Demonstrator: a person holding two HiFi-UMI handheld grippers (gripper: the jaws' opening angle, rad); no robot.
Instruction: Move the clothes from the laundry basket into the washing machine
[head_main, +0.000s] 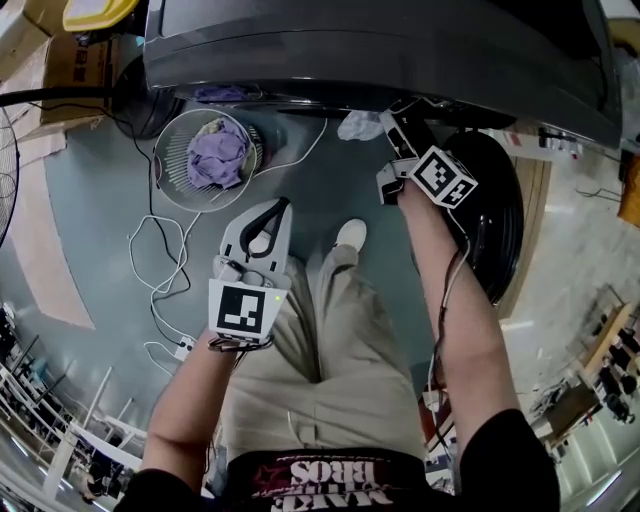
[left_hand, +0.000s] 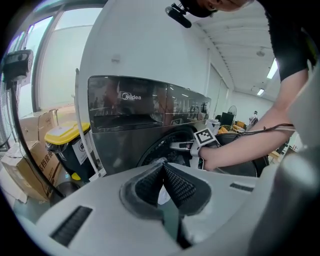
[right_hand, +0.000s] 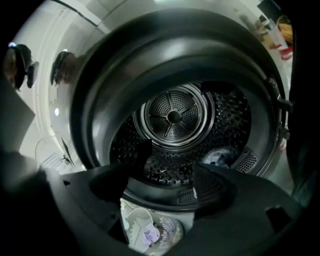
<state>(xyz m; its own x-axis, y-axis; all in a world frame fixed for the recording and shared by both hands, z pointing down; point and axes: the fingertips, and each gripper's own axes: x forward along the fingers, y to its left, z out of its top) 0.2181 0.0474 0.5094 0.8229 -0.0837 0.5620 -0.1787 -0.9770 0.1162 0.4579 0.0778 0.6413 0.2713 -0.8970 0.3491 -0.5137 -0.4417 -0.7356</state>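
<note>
We find the right gripper (right_hand: 172, 162) released and empty at the washing machine (head_main: 350, 40) drum mouth, the left gripper (left_hand: 163, 170) clenched on nothing. A purple garment (head_main: 220, 155) lies in the laundry basket (head_main: 172, 150). We judge it light and limp, best pinched at a raised fold.

Left tongs (head_main: 279, 207), right tongs (head_main: 399, 117): two. One basket (head_main: 172, 150), one washing machine (head_main: 350, 50).

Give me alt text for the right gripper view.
The right gripper, dark jaws open and empty, looks into the dark grey washing machine at its perforated steel drum. A pale crumpled garment lies low in the drum, at right.
</note>
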